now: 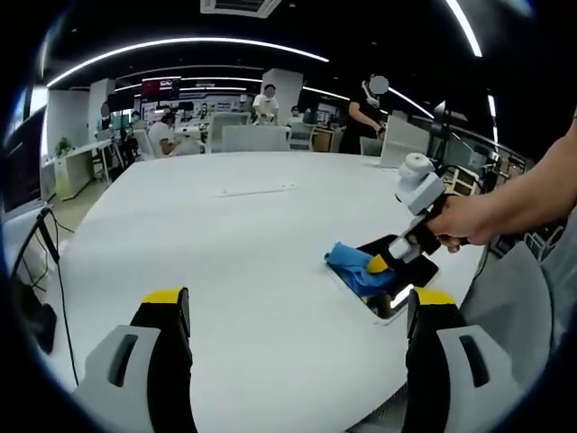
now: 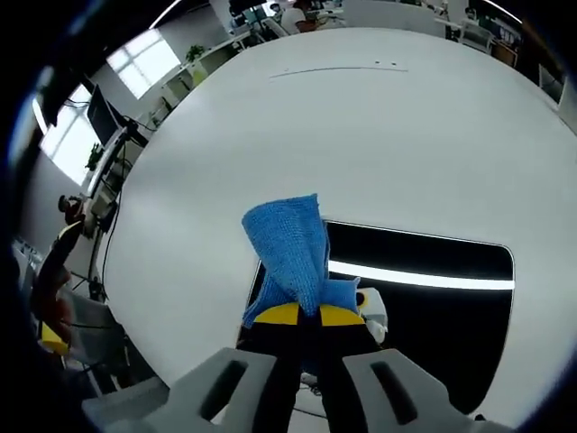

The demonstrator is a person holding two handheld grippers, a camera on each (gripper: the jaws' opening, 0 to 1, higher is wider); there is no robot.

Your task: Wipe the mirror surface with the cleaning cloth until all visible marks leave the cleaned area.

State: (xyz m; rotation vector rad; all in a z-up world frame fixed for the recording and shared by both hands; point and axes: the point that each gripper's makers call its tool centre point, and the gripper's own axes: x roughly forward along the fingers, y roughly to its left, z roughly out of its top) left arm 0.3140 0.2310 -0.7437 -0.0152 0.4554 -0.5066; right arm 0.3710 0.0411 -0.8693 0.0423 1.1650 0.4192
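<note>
1. Left gripper view: the left gripper stands released at the bottom over the white table. At right, the mirror is half hidden under the blue cloth and a hand.
2. Right gripper view: the right gripper, bottom centre, is clenched on the cloth, whose bunch covers the mirror's left end.

Your right gripper is pinching a bunched blue knitted cleaning cloth at lower centre, pressing it on the dark rectangular mirror lying on the round white table.
</note>
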